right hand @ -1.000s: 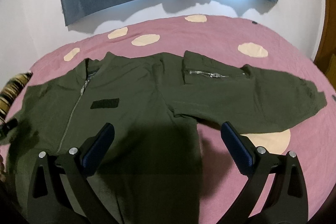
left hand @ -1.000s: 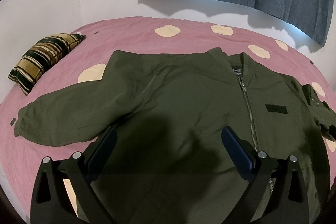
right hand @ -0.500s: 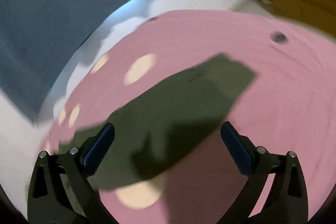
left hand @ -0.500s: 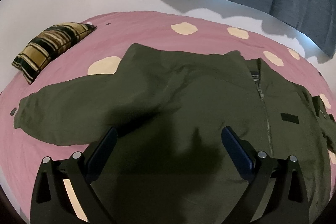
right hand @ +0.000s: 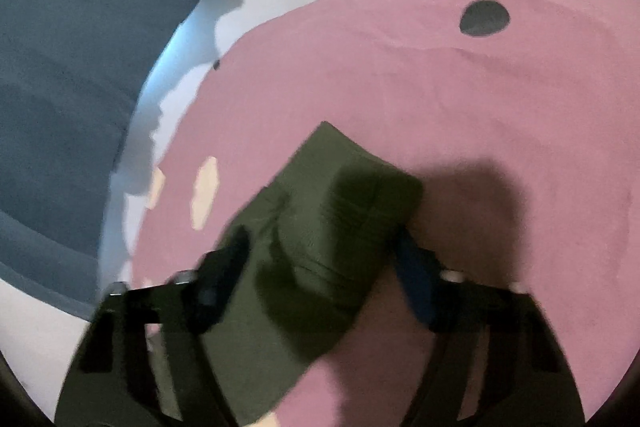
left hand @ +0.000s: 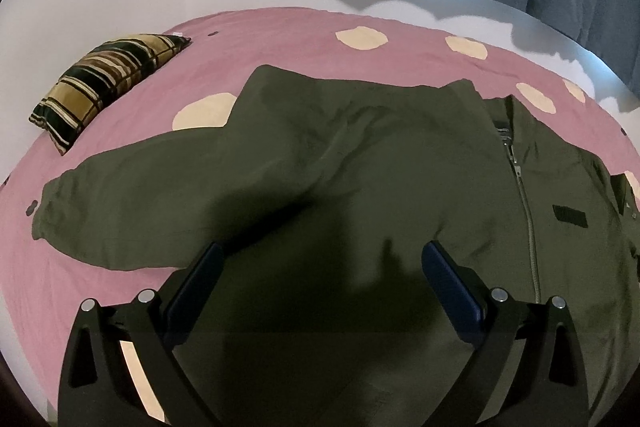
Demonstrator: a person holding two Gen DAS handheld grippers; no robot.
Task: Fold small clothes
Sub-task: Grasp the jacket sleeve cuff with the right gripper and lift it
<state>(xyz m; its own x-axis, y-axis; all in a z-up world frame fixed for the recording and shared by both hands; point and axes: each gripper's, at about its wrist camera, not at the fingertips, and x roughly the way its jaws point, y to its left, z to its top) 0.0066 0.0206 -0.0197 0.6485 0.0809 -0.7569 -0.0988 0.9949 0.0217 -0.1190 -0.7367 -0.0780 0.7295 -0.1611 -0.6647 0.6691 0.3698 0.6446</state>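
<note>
Lying flat, the jacket (left hand: 360,179) looks soft and limp. Right gripper (right hand: 324,259), jaws wide, straddles the sleeve cuff (right hand: 352,195) mid-frame; grip there. Left gripper (left hand: 320,267) hovers wide.

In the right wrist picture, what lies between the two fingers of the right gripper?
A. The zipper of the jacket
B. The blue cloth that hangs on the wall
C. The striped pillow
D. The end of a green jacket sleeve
D. The right gripper is open over the pink bed cover, and the cuff end of the green jacket sleeve lies between its fingers; the picture is blurred, so contact cannot be judged.
</note>
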